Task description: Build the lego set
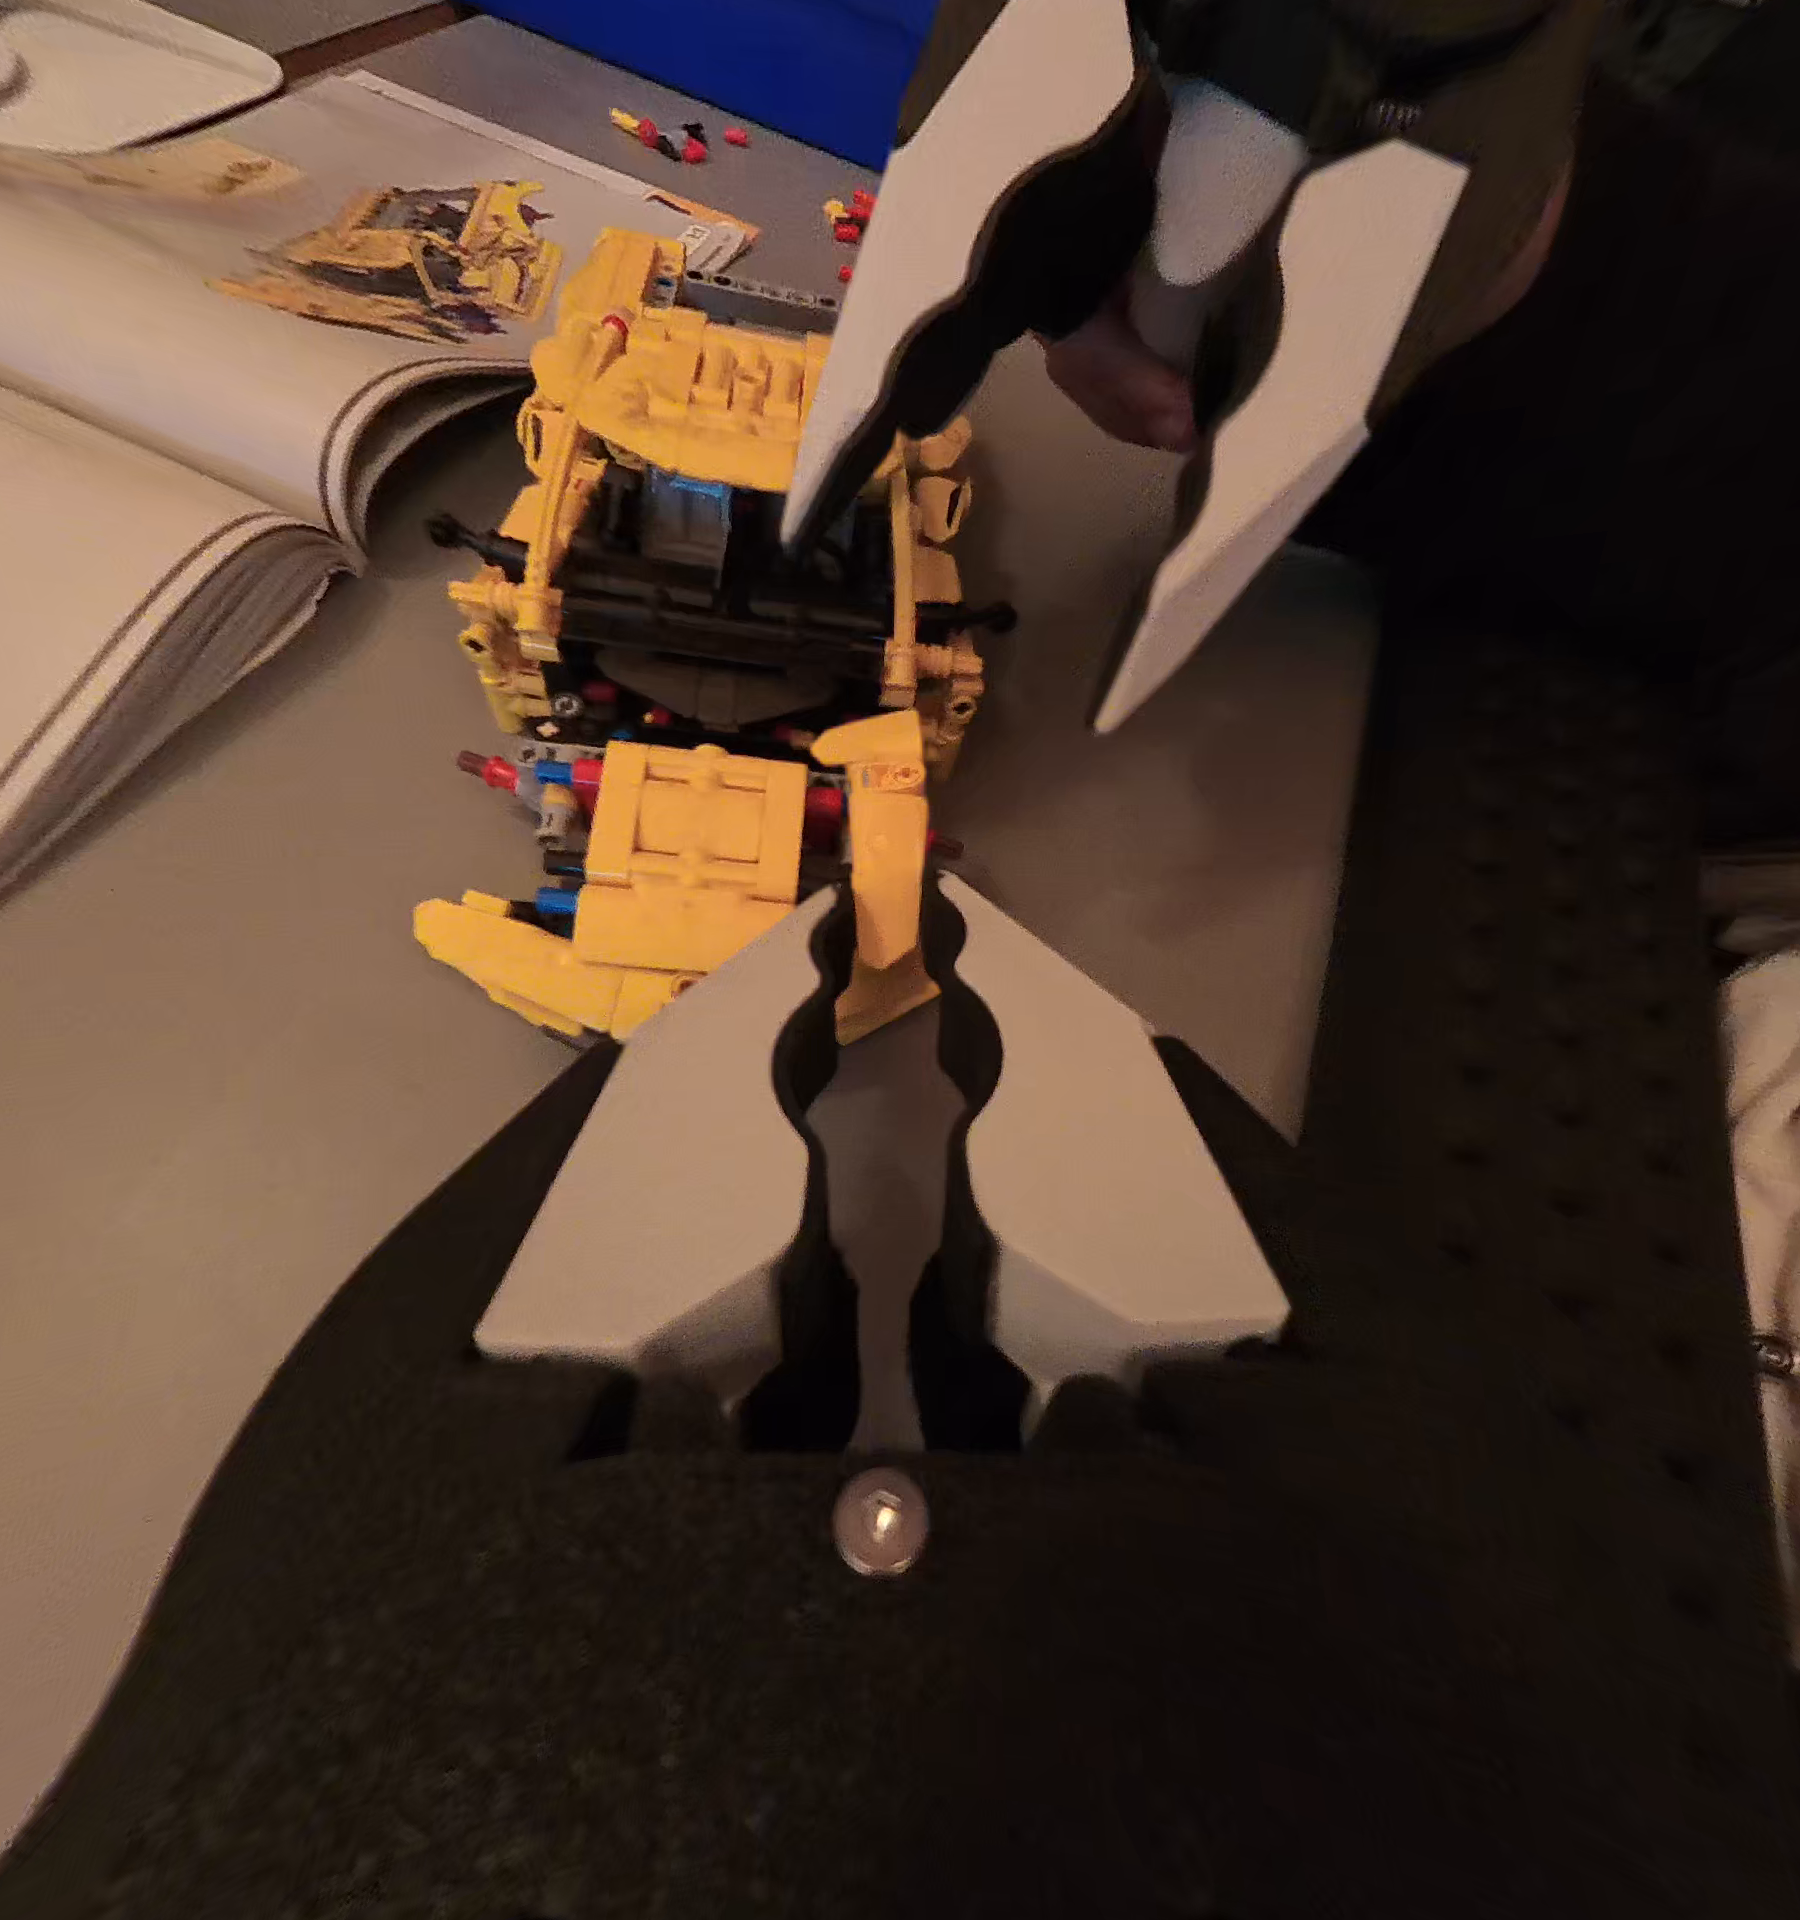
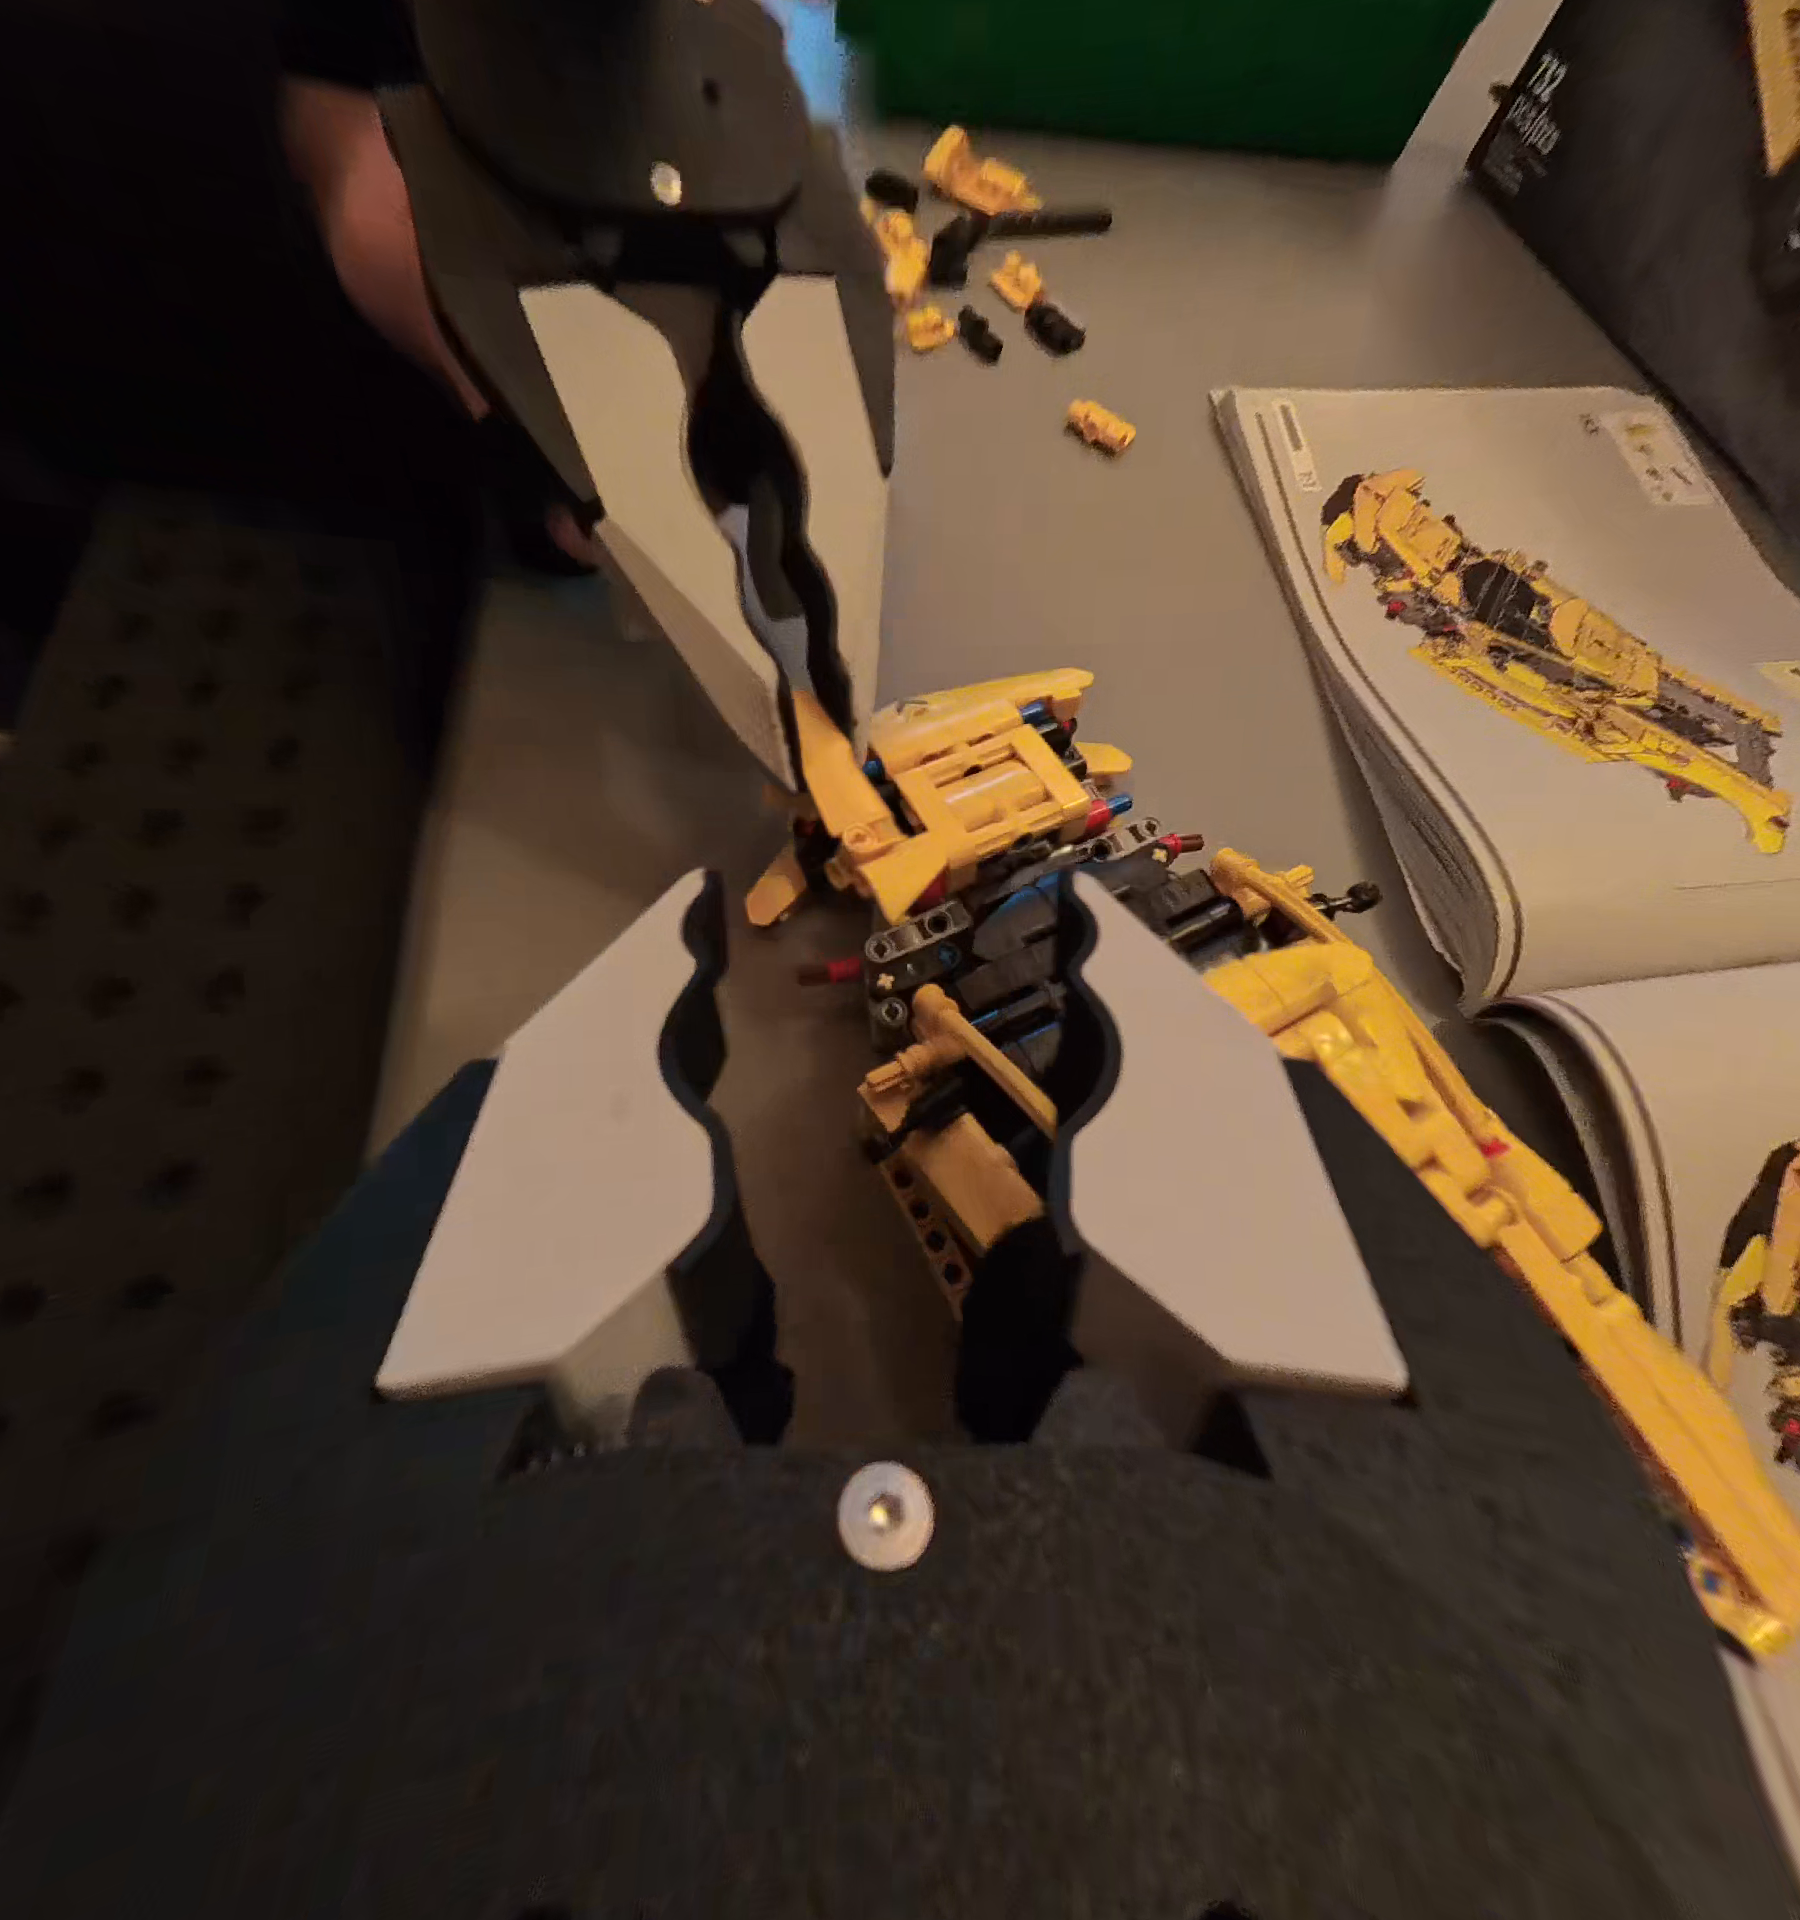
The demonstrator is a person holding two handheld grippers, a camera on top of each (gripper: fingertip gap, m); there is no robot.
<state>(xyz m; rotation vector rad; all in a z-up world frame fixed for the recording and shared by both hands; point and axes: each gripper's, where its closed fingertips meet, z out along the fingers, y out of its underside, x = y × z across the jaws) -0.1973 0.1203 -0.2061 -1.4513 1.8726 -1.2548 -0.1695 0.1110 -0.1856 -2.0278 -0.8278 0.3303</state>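
Note:
A yellow and black lego vehicle model [image 1: 688, 634] stands on the grey table [image 1: 200, 1091]. My left gripper [image 1: 888, 902] is shut on a narrow yellow panel piece [image 1: 883, 873] and holds it against the near right corner of the model. My right gripper [image 1: 948, 623] comes in from the far side, open. One fingertip [image 1: 794, 525] reaches into the black cab area; the other hangs beside the model. In the right wrist view the model [image 2: 979, 790] lies between the wide-open jaws of my right gripper [image 2: 891, 894], and the left gripper [image 2: 828, 753] pinches the yellow panel [image 2: 834, 790].
An open instruction book [image 1: 148, 468] lies left of the model, and also shows in the right wrist view [image 2: 1550, 675]. Loose yellow and black pieces [image 2: 979, 260] and red ones [image 1: 667, 135] lie farther back. The dark set box [image 2: 1654, 208] stands behind the book. A black perforated mat [image 1: 1498, 935] borders the table. The gap from one gripper's tips to the other's is roughly 5 centimetres.

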